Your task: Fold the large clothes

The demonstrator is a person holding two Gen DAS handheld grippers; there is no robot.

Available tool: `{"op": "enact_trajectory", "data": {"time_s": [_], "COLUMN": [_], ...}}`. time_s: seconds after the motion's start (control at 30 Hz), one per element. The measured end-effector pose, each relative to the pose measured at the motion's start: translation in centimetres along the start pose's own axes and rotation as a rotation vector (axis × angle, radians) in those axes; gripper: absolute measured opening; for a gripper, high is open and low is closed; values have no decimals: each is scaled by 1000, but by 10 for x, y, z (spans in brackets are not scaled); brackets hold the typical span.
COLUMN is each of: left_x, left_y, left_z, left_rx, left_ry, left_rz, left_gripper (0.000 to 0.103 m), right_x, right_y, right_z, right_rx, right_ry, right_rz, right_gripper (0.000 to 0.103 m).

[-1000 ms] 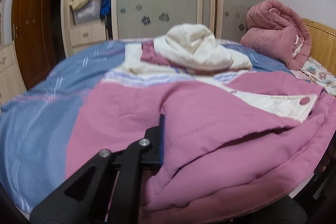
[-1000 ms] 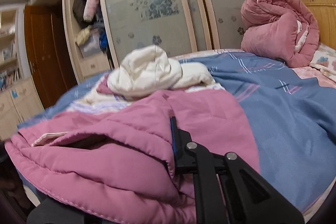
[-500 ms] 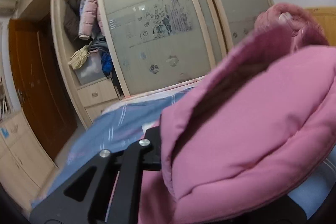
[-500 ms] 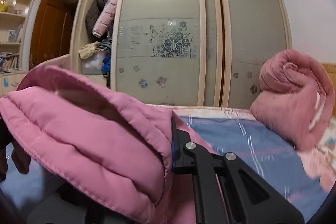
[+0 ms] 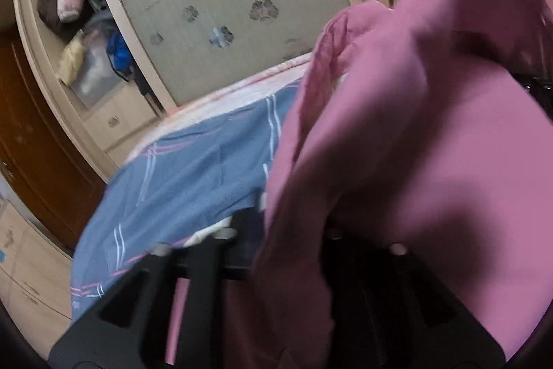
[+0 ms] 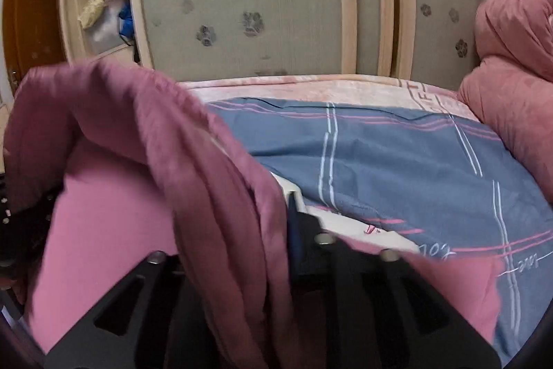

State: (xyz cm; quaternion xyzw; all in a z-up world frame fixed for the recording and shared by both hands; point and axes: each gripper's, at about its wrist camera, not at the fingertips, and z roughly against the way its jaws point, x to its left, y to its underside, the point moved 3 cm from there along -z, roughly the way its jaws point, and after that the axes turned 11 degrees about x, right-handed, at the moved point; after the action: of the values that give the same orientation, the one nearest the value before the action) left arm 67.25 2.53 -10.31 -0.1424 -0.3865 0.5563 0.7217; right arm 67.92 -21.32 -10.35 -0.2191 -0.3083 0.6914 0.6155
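Note:
A large pink padded coat (image 5: pixel 414 161) fills the right half of the left wrist view and hangs over my left gripper (image 5: pixel 288 223). Its jaws are opening, with a fold of the coat loose between them; the right finger is hidden under the cloth. In the right wrist view the same pink coat (image 6: pixel 114 196) drapes across the left and down through my right gripper (image 6: pixel 242 223). Those jaws are opening too, cloth lying between them without being pinched. The coat's cream lining (image 6: pixel 345 223) shows just beyond the right finger. Both views are blurred by motion.
A bed with a blue striped cover (image 6: pixel 380 154) lies under the coat. A rolled pink quilt (image 6: pixel 511 57) sits at its right end. Behind the bed stands a wardrobe with frosted sliding doors (image 6: pixel 259 6) and an open shelf of clothes (image 5: pixel 86 33). A brown wooden door (image 5: pixel 27 127) is at the left.
Both grippers swept the coat's hem forward across the bed towards the wardrobe side. Their jaws, shut on the cloth before, now stand parted. The white hood is out of sight.

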Motion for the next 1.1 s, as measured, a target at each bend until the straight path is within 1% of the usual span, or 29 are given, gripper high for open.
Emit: {"op": "enact_trajectory", "data": {"time_s": [0.03,0.07,0.1,0.13,0.17,0.2,0.23,0.27,0.3,0.33,0.4,0.47,0.53,0.57,0.6,0.63,0.67,0.7,0.73,0.77,0.8,0.83,0.87,0.93,0.97,1.0,1.03,1.07,1.1], "left_x": [1,4,8,11,15,19,21,24,27,31,49,71,86,89,87,81,72,64,58,52,50,52,61,75,88,98,102,105,104], "left_y": [1,2,2,2,2,1,0,-2,-7,-12,-29,-50,-67,-76,-83,-91,-95,-97,-98,-98,-99,-100,-105,-112,-115,-116,-114,-113,-112], "left_z": [0,2,4,4,7,11,14,20,30,36,67,91,108,117,121,119,114,107,100,93,91,90,94,105,110,112,114,118,120], "left_rx": [-7,-20,-27,-31,-35,-41,-46,-53,-63,-73,-129,-155,-141,-137,-132,-107,-74,-34,4,30,15,-8,-41,-83,-100,-109,-126,-174,-205], "left_ry": [-27,-59,-74,-78,-78,-73,-72,-87,-108,-122,-171,-206,-178,-176,-202,-244,-258,-248,-234,-237,-289,-355,-384,-296,-230,-200,-208,-264,-277], "left_rz": [13,42,63,75,86,86,79,57,29,14,-6,-4,10,7,-24,-102,-179,-251,-307,-385,-431,-440,-389,-262,-149,-63,-8,52,70], "left_gripper": [51,65,71,83,92,94,97,97,97,98,101,101,101,101,101,101,101,101,101,101,101,101,101,101,101,101,101,101,101], "right_x": [-1,-2,-2,0,-1,-2,0,0,-3,-3,-8,-16,-24,-27,-27,-24,-21,-13,-8,-3,0,2,4,4,3,4,9,13,20], "right_y": [3,6,9,10,10,9,7,4,-1,-8,-25,-44,-52,-56,-57,-58,-60,-58,-58,-53,-48,-44,-42,-34,-31,-28,-28,-27,-26], "right_z": [-2,-4,-4,-2,1,3,8,20,32,47,89,145,184,204,211,215,213,207,200,190,184,177,171,155,144,139,134,127,120], "right_rx": [-5,-6,-7,-8,-7,-6,-12,-31,-66,-112,-224,-403,-517,-559,-563,-549,-526,-478,-445,-408,-388,-366,-354,-313,-287,-278,-270,-258,-241], "right_ry": [10,23,31,39,55,65,82,116,149,186,257,344,332,291,253,211,189,161,148,144,141,134,130,104,71,47,32,23,11], "right_rz": [-10,-17,-19,-21,-21,-20,-13,1,15,26,34,-6,-64,-99,-110,-107,-94,-53,-21,14,29,39,40,27,12,1,-7,-9,-2], "right_gripper": [37,39,43,48,52,61,76,82,86,89,100,102,102,102,102,102,102,102,102,102,102,102,102,102,102,102,102,102,102]}}
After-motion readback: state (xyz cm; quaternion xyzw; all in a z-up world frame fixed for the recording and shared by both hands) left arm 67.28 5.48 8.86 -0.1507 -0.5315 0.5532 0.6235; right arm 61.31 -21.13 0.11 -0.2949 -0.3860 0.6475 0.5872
